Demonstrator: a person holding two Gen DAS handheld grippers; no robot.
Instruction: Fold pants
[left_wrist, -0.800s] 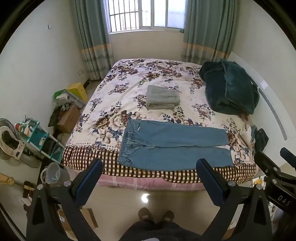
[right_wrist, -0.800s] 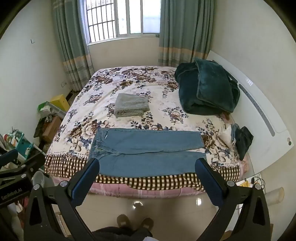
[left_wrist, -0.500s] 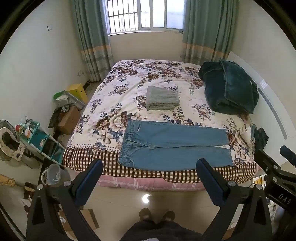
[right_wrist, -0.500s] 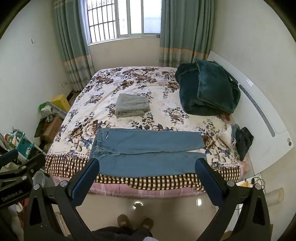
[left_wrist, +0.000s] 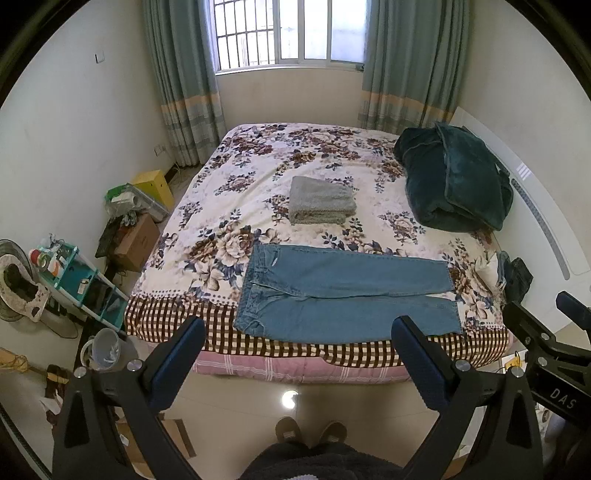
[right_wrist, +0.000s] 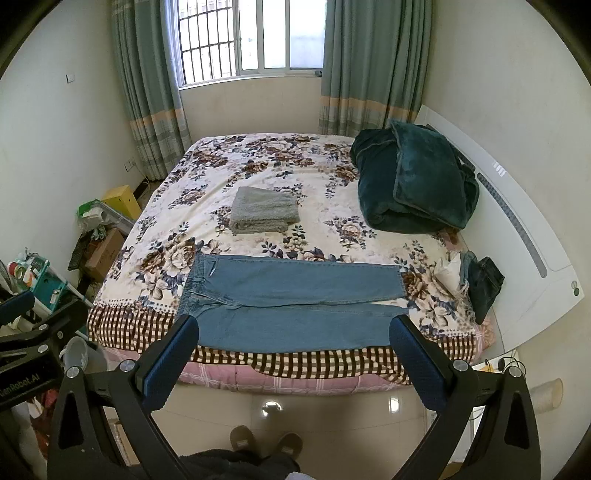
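bed (left_wrist: 229, 206): floral cover, pants near front edge | pants (left_wrist: 343, 295): laid flat, waist leftward, legs side by side, unfolded | left gripper (left_wrist: 297, 347): held above floor, fingers spread wide, empty | right gripper (right_wrist: 293, 343): likewise spread, empty | risk: denim could be dragged off the edge if only one layer is pinched

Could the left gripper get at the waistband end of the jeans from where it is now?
Probably yes. The left gripper is open and holds nothing, and the jeans lie flat at the bed's near edge, waistband leftward, with nothing over them. Only open floor lies between; the folded grey towel sits farther back.
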